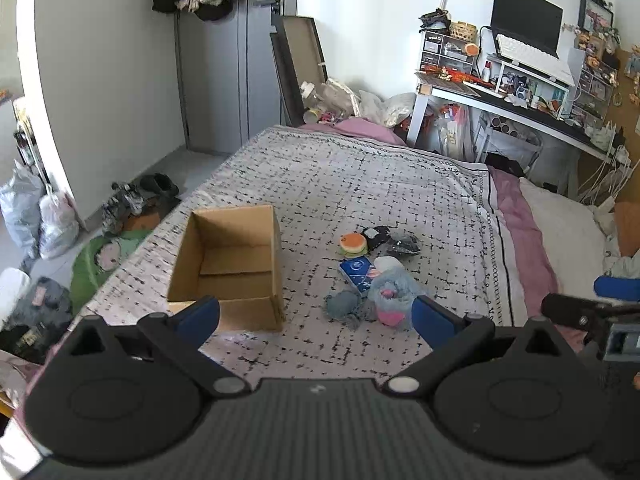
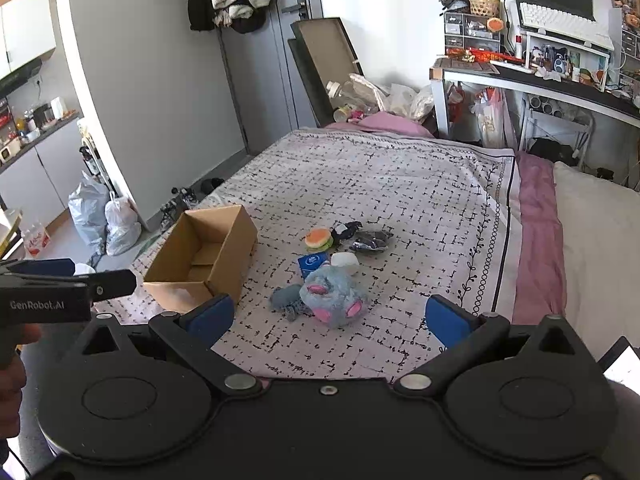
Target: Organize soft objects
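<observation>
An open, empty cardboard box stands on the patterned bedspread. To its right lies a pile of soft things: a blue-grey plush with pink patches, a grey knitted piece, a burger-shaped toy, a blue packet, a white round item and dark items. My left gripper is open and empty, held near the box and pile. My right gripper is open and empty, just short of the plush.
The bedspread ends at a pink sheet and a pillow on the right. Bags and shoes lie on the floor at the left. A cluttered desk stands at the back right.
</observation>
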The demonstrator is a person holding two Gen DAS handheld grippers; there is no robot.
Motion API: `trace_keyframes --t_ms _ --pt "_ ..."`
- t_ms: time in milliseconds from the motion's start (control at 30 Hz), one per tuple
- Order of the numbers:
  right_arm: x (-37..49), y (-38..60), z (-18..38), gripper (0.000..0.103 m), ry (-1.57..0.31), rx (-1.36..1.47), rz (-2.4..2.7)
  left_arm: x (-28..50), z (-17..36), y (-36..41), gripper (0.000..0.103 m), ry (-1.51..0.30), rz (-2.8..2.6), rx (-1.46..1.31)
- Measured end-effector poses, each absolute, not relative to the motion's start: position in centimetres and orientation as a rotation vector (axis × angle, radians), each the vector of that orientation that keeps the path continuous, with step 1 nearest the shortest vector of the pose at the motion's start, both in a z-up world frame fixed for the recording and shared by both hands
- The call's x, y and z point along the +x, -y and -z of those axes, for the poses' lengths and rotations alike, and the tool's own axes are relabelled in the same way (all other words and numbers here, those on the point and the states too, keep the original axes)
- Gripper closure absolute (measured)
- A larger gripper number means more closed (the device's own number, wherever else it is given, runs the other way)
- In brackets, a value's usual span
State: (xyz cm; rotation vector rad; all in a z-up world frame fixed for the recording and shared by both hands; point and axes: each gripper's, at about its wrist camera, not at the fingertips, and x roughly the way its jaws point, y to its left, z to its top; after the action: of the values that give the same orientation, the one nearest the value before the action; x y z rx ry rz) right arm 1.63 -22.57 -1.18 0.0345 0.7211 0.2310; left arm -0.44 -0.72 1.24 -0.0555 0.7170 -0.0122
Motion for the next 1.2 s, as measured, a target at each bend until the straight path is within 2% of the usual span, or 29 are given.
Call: trace_keyframes --t_ms 767,867,933,1067,1133,1200 --pt "12.2 23.5 4.7 0.001 -0.869 0.106 -0.275 8.7 3.5 -0.2 0.004 -0.798 0.027 -0.177" --pt "13.7 23.5 5.6 0.006 -0.894 0.120 -0.293 9.9 4.2 0.2 0.008 -0.807 0.042 -0.172" --pt "14.8 23.5 6.3 0.015 -0.925 0.124 -0.300 10.7 4.9 0.4 0.011 -0.827 0.051 -0.179" --pt "16.8 24.1 7.9 0.021 -0.993 0.170 -0.314 12.3 6.3 0.7 0.020 -0.883 0.066 -0.201" --pt "17.5 24.4 8.5 0.029 -1.013 0.188 -0.321 13.1 6.9 0.9 0.020 -0.909 0.069 -0.211" --pt "18.4 24.5 9.2 0.033 -1.035 0.188 -0.311 13.9 7.7 0.9 0.025 -0.947 0.076 -0.255"
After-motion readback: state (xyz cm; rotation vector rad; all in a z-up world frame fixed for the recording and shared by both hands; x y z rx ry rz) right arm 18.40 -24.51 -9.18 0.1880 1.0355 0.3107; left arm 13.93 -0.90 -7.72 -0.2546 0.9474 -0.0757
